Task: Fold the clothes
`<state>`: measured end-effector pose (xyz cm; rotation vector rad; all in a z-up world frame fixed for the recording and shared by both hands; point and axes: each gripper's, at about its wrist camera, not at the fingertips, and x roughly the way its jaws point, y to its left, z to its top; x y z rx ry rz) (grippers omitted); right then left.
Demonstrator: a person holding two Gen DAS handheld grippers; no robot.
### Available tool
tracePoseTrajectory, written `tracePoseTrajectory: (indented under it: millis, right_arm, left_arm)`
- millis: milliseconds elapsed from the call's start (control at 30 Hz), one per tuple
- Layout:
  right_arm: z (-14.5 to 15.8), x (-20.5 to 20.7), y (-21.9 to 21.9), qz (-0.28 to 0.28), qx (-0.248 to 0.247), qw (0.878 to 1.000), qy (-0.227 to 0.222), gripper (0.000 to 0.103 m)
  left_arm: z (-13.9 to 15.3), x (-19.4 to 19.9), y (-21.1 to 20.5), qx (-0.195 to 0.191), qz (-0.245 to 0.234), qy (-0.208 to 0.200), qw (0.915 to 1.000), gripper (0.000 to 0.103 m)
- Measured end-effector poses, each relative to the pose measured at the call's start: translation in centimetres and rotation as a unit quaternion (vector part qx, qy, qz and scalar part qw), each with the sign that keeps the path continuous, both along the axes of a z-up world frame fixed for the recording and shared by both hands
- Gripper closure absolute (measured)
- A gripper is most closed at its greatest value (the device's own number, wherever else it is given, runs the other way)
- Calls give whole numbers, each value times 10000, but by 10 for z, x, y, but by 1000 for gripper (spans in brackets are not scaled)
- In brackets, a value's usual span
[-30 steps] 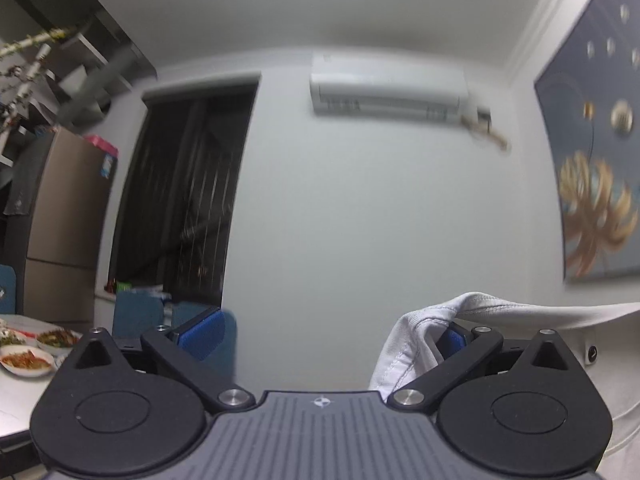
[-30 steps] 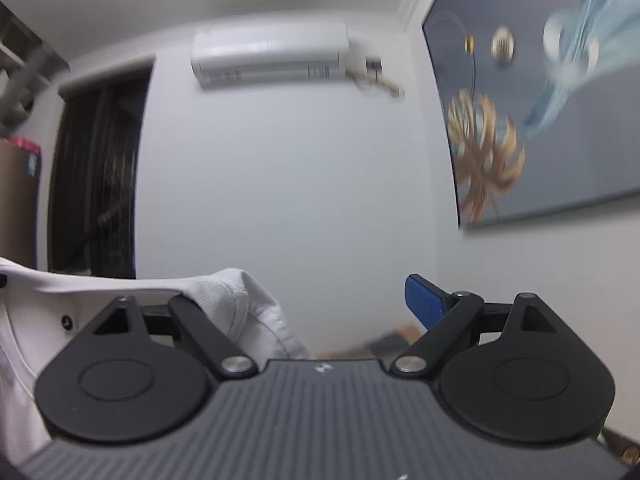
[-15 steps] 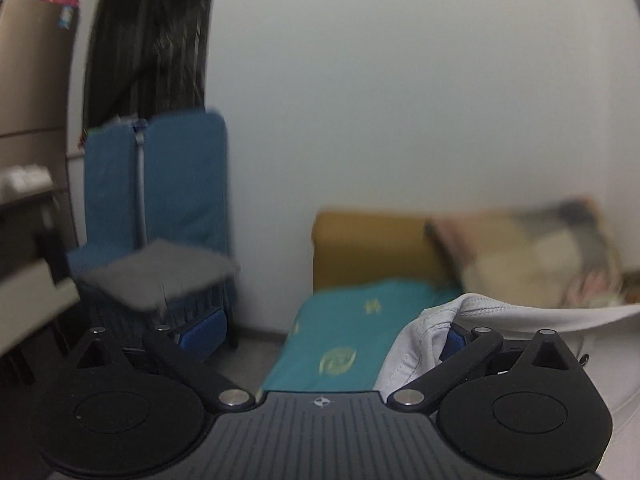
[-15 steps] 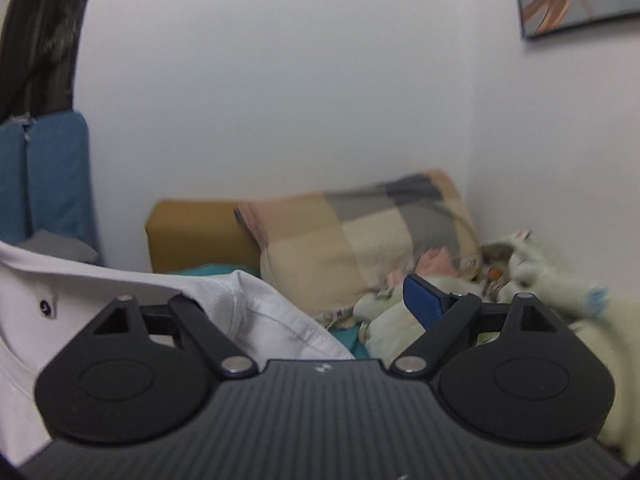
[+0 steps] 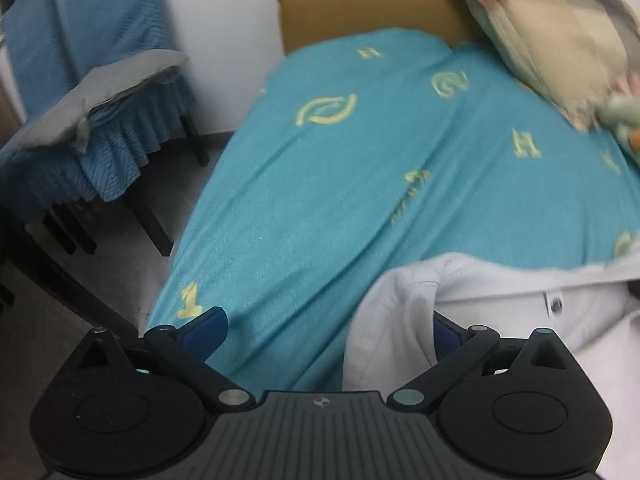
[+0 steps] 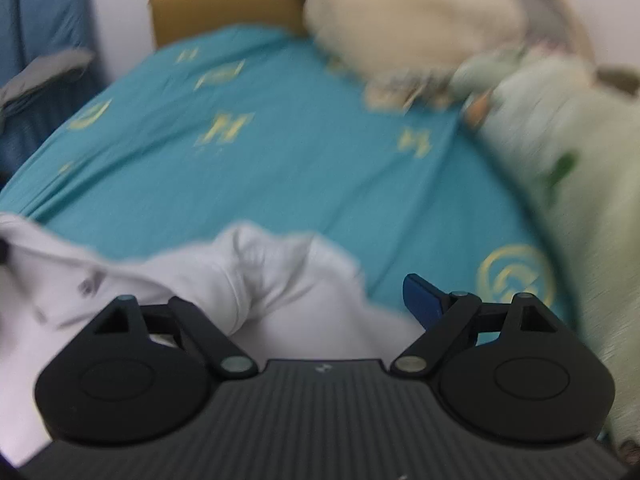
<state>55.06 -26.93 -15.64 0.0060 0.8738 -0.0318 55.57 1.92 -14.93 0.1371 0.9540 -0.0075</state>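
Both grippers' jaws stand wide, the left gripper (image 5: 326,330) and right gripper (image 6: 288,300); a white shirt (image 5: 500,300) drapes their inner fingers, hiding any grip, above the teal-sheeted bed (image 5: 340,184).

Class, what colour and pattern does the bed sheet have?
The bed sheet is teal with yellow letters and round emblems, sharpest in the left wrist view.

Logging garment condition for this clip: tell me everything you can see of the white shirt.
The white shirt looks like soft, thin cloth, with a folded collar edge and a small dark button on its placket. It is bunched and creased, not spread flat, stretched between the two grippers over the teal bedsheet. Fabric drapes over one finger of the left gripper and over one finger of the right gripper; each gripper's other blue finger stands clear. Whether it rests on the sheet cannot be told.
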Motion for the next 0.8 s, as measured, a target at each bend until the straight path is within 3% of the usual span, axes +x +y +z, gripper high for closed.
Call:
tracePoseTrajectory:
  millis: [133,300,367,533,700,800]
  right_arm:
    - [20,-14,0,97,296,9995,62,16]
    - [68,-56,1,67,460,9982,-373,16]
    - [83,-75,1,65,558,9979,-331,16]
    - [102,-129,3,-163,708,9973,-43,16]
    - [113,-185,10,-313,150,9976,-606,16]
    - [114,-211,4,-418,423,9929,-1035,16]
  left_arm:
    - [33,-19,4,-165,-266,-23,9995,1]
    - [88,-62,2,-234,-391,-487,9978,0]
    - [111,-96,-2,-325,-414,-692,9962,0]
    - [164,-227,-6,-616,-146,-1105,9919,0]
    - [176,-362,22,-1258,37,-1410,9820,0]
    - [164,-425,38,-1508,224,-1593,9754,0]
